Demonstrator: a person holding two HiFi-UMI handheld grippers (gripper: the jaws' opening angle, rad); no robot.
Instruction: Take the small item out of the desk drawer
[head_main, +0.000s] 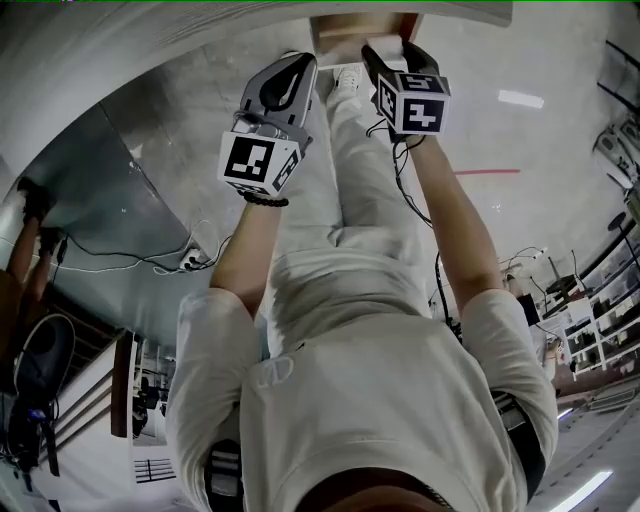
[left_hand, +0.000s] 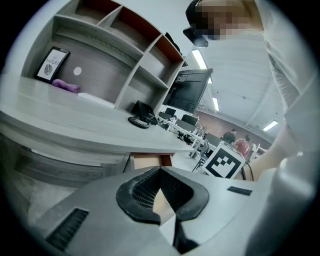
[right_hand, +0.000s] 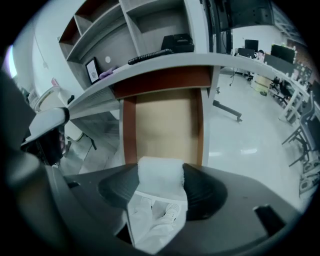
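White, frosted-looking small block (right_hand: 159, 172) clamped between right gripper (head_main: 395, 55) fingers (right_hand: 202, 192).
Rectangular, soft-edged, plain; held at the near end of the open wooden drawer (right_hand: 165, 125) under the grey worktop (right_hand: 165, 62). Left gripper (head_main: 298, 65) fingers (left_hand: 142, 192) closed tip to tip, empty, beside the right.

This is an open office. A long grey desk (left_hand: 90, 125) has a block of shelves (left_hand: 125, 55) on it, with a telephone (left_hand: 142, 114) and a framed picture (left_hand: 52, 64), and a dark monitor (left_hand: 187, 92) is just past the shelves. Farther back are more rows of desks with screens (left_hand: 182, 122), and some people (left_hand: 240, 142) are there. Long lamps (left_hand: 200, 59) run along the ceiling. Office chairs (right_hand: 305, 150) stand on the pale, shiny floor (right_hand: 250, 135), and cables (head_main: 130, 262) lie on it.
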